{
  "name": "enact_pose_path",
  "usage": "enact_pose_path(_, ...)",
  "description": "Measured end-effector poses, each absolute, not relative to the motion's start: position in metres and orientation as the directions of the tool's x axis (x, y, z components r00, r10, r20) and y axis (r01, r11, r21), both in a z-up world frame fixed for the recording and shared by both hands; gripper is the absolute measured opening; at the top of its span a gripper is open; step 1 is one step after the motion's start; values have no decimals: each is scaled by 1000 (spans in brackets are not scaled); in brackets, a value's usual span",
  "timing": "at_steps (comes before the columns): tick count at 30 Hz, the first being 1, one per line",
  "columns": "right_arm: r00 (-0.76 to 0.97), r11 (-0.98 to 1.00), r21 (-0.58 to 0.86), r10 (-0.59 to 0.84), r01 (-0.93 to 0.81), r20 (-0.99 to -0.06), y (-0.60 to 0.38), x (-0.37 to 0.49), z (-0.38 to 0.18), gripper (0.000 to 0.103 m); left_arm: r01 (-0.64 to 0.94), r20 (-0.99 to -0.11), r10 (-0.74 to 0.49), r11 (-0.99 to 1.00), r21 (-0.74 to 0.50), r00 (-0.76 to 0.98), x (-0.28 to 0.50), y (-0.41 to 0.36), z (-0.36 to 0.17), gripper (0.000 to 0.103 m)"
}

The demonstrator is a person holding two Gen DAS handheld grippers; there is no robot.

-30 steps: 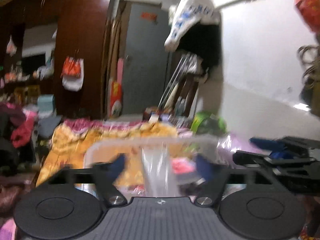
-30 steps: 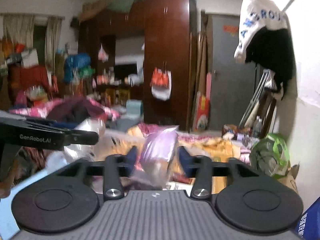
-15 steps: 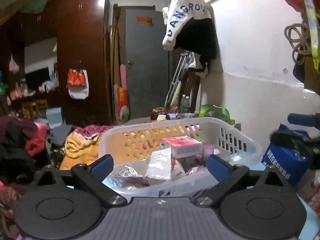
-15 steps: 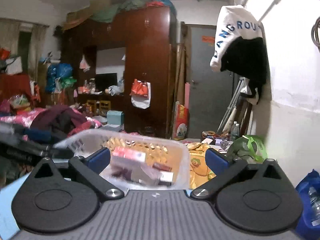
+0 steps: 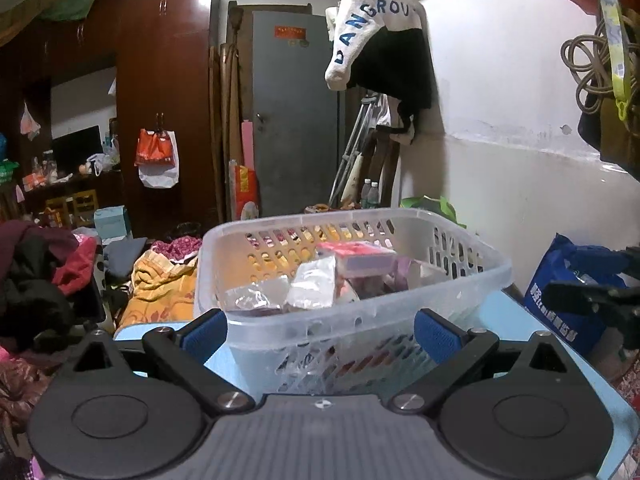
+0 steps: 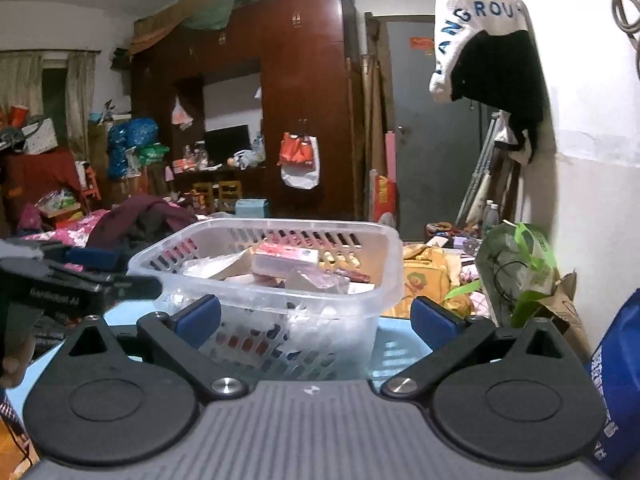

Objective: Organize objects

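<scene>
**Operator:** State the position of the basket.

**Technician:** The clear plastic basket [image 5: 352, 280] stands on the light-blue bench [image 5: 516, 312], directly ahead of the left hand-held gripper [image 5: 320, 332] and between its two blue pads. In the right wrist view the same basket [image 6: 272, 280] sits ahead of the right hand-held gripper [image 6: 316, 316], slightly toward its left finger.

**Operator:** Contents?

**Technician:** Several packets lie inside. A pink-topped box [image 5: 360, 256] rests uppermost. A silver foil packet [image 5: 314, 284] leans beside it, on the side of the left finger. Further wrappers lie below; their type cannot be read.

**Operator:** Condition of each hand-held gripper?

**Technician:** Left: fingers spread wide, nothing between the pads, no contact with the basket visible. Right: fingers spread wide, likewise holding nothing. In the left wrist view the right hand-held gripper appears at the far right edge, blurred, in front of a blue bag [image 5: 560, 300].

**Operator:** Surroundings?

**Technician:** Beyond the basket, ahead of the left hand-held gripper, stands a grey door [image 5: 296, 120]. To the left of it stands a dark wooden wardrobe [image 5: 160, 100] with an orange-and-white bag [image 5: 157, 158] hanging on it. A white-and-black garment [image 5: 376, 40] hangs on the wall above and to the right. A green bag [image 6: 516, 264] sits ahead of the right finger of the right hand-held gripper, past the bench edge.
</scene>
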State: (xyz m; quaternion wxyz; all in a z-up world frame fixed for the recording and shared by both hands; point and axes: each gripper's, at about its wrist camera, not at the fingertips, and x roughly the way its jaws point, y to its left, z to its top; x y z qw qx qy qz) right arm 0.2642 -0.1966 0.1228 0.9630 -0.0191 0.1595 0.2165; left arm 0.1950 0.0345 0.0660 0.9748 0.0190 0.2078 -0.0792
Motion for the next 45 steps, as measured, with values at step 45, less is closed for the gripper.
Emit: enact_pose_path(45, 831, 901, 98, 428, -422, -356, -206, 263, 111, 103, 139, -415, -131, 990, -13, 900, 184, 38, 62, 101)
